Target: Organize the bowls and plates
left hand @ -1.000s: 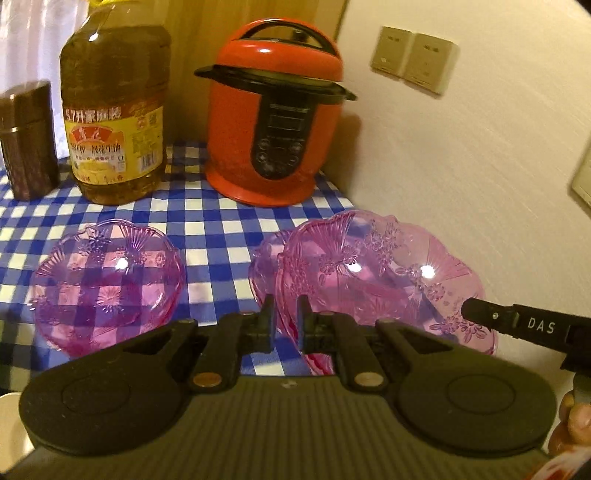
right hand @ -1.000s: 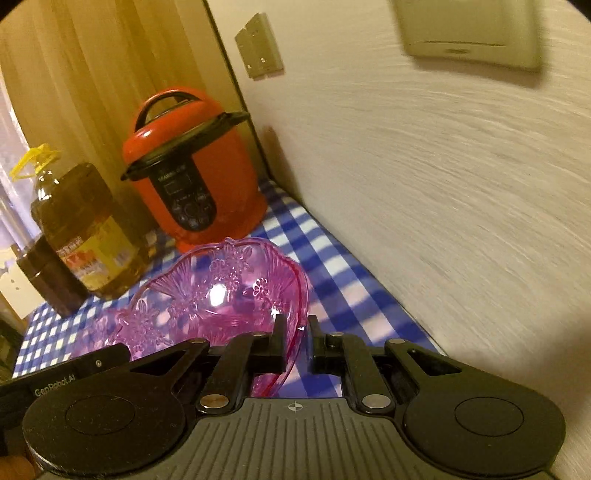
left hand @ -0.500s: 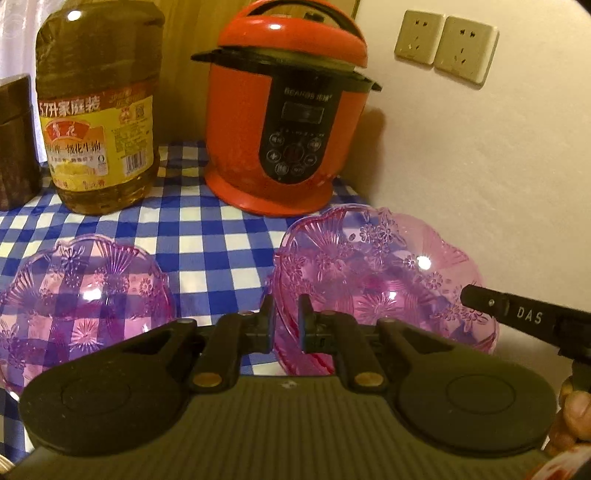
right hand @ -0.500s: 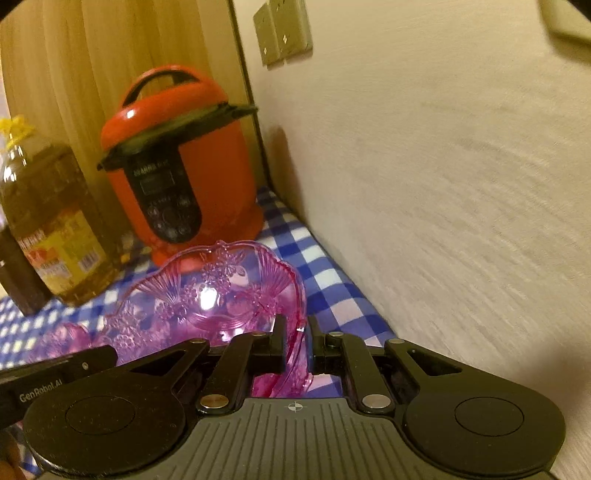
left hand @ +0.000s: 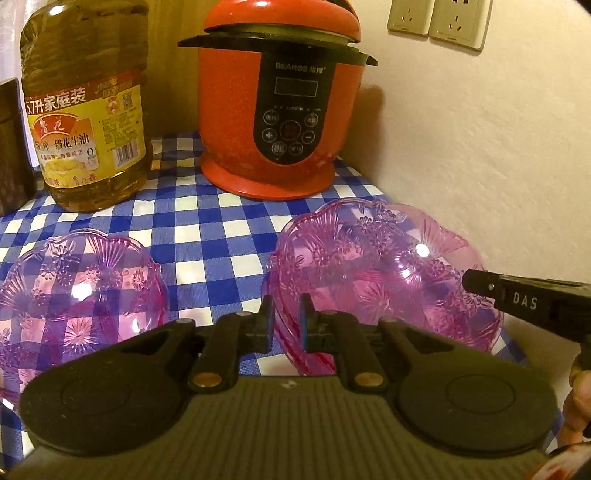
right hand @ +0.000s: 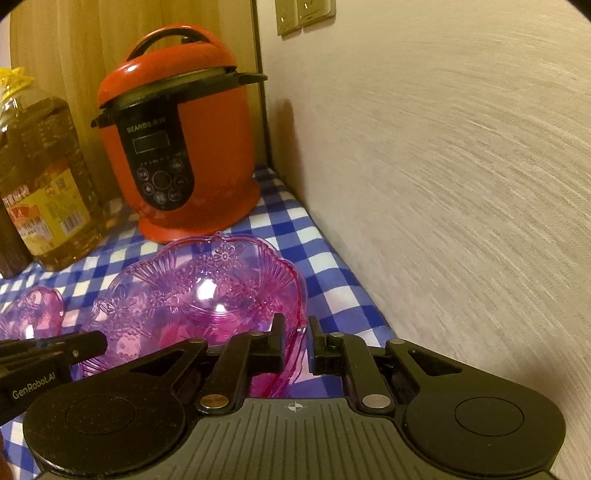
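Observation:
A clear pink flower-patterned bowl [left hand: 369, 266] [right hand: 192, 295] sits low over the blue checked cloth [left hand: 199, 229], close to the wall. My left gripper [left hand: 286, 321] is shut on its near left rim. On the near right rim my right gripper [right hand: 297, 345] is shut as well. A second pink rim shows just under the bowl's left edge, as if another bowl lies nested below it. One finger [left hand: 480, 284] of the right gripper reaches in from the right in the left wrist view. A separate pink bowl [left hand: 74, 288] [right hand: 29, 314] rests on the cloth to the left.
A red pressure cooker [left hand: 280, 110] stands just behind the held bowl. Left of it are a big oil bottle [left hand: 85, 110] and a dark canister [left hand: 11, 147]. The wall [left hand: 480, 166] with outlets [left hand: 436, 18] runs close along the right.
Both grippers sank and moved toward the cooker with the pink bowl. The smaller pink bowl that peeked out beneath it earlier is now nearly covered by it.

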The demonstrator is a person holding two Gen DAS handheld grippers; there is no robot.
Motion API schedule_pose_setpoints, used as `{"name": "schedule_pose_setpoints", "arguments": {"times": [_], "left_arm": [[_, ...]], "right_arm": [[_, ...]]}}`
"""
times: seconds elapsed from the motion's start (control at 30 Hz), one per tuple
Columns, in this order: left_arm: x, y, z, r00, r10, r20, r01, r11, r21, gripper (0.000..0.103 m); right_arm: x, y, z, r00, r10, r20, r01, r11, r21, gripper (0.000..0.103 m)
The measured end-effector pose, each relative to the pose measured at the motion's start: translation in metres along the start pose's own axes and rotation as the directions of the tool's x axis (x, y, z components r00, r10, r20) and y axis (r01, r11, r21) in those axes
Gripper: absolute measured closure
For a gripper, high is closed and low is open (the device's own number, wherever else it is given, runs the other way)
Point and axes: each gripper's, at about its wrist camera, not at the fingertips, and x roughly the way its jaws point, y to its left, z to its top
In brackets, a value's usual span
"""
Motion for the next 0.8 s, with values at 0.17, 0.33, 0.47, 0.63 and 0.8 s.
{"name": "schedule_pose_setpoints", "arguments": {"times": [0.17, 0.33, 0.47, 0.63, 0.8], "left_arm": [[0.004, 0.0, 0.0, 1.0, 0.001, 0.001, -0.001, 1.0, 0.007, 0.091], [0.005, 0.0, -0.001, 1.0, 0.003, 0.001, -0.003, 1.0, 0.017, 0.091], [0.006, 0.0, -0.001, 1.0, 0.008, 0.002, -0.008, 1.0, 0.026, 0.091], [0.006, 0.0, -0.002, 1.0, 0.013, 0.002, -0.013, 0.999, 0.031, 0.091], [0.007, -0.002, -0.002, 1.0, 0.022, 0.003, -0.022, 0.999, 0.049, 0.079]], "right_arm": [[0.004, 0.002, 0.001, 1.0, -0.01, -0.006, 0.009, 1.0, -0.013, 0.092], [0.005, 0.003, 0.001, 1.0, -0.019, -0.007, 0.019, 1.0, -0.021, 0.091], [0.006, 0.003, 0.0, 1.0, -0.02, -0.011, 0.02, 1.0, -0.019, 0.091], [0.007, 0.004, 0.0, 1.0, -0.02, -0.009, 0.02, 1.0, -0.023, 0.091], [0.012, 0.005, -0.001, 1.0, -0.014, -0.021, 0.014, 0.999, -0.035, 0.083]]}}
